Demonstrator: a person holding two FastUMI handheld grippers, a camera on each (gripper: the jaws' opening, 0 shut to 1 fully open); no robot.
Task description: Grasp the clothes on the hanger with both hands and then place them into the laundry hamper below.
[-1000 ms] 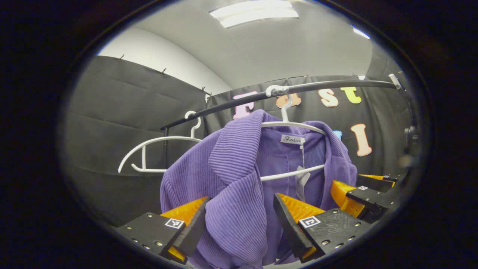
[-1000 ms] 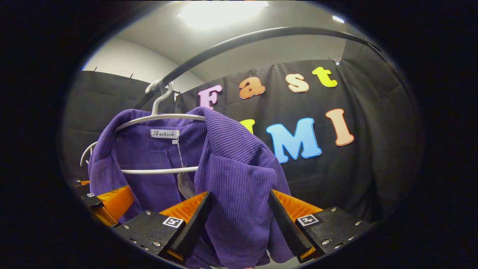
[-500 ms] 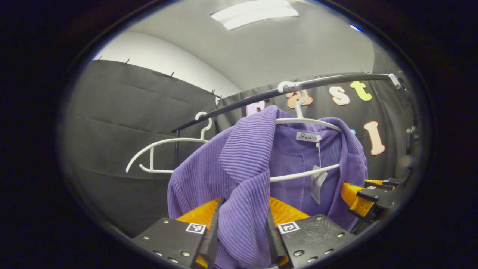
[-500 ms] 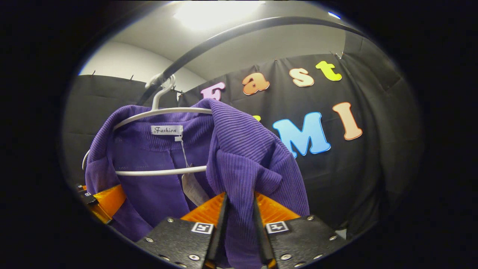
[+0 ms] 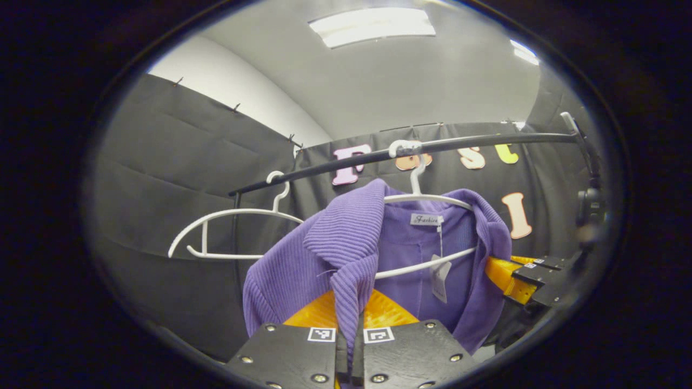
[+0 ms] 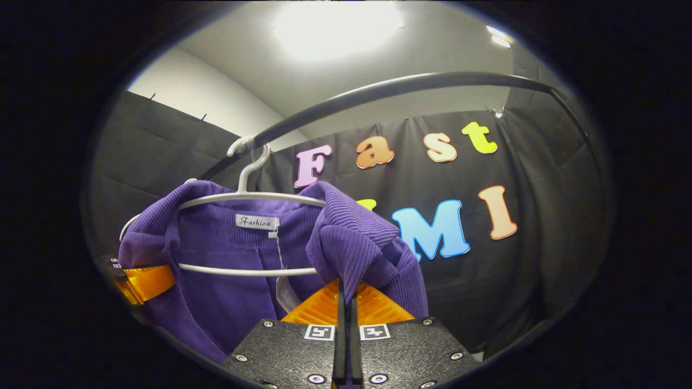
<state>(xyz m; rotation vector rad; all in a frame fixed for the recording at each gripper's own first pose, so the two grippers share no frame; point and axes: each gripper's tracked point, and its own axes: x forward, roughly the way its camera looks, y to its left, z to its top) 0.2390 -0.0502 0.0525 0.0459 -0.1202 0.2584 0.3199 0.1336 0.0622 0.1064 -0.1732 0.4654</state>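
A purple ribbed cardigan (image 5: 324, 243) (image 6: 227, 286) hangs on a white hanger (image 5: 427, 197) (image 6: 254, 197) hooked over a black rail (image 5: 486, 141) (image 6: 378, 92). My left gripper (image 5: 348, 310) is shut on the cardigan's left front edge, the cloth pinched between both fingers. My right gripper (image 6: 346, 292) is shut on the cardigan's right front edge in the same way. The other gripper (image 5: 513, 273) shows at the right of the left gripper view, and at the left of the right gripper view as the other gripper (image 6: 143, 281). A paper tag (image 5: 439, 275) dangles from the collar.
An empty white hanger (image 5: 232, 232) hangs on the same rail to the left of the cardigan. Black cloth walls close in behind and on both sides. A rail upright with a clamp (image 5: 586, 200) stands at the right.
Both grippers went from open around the cardigan's front edges to shut on them. Both views now sit a little lower, with the cloth bunched between the fingers.
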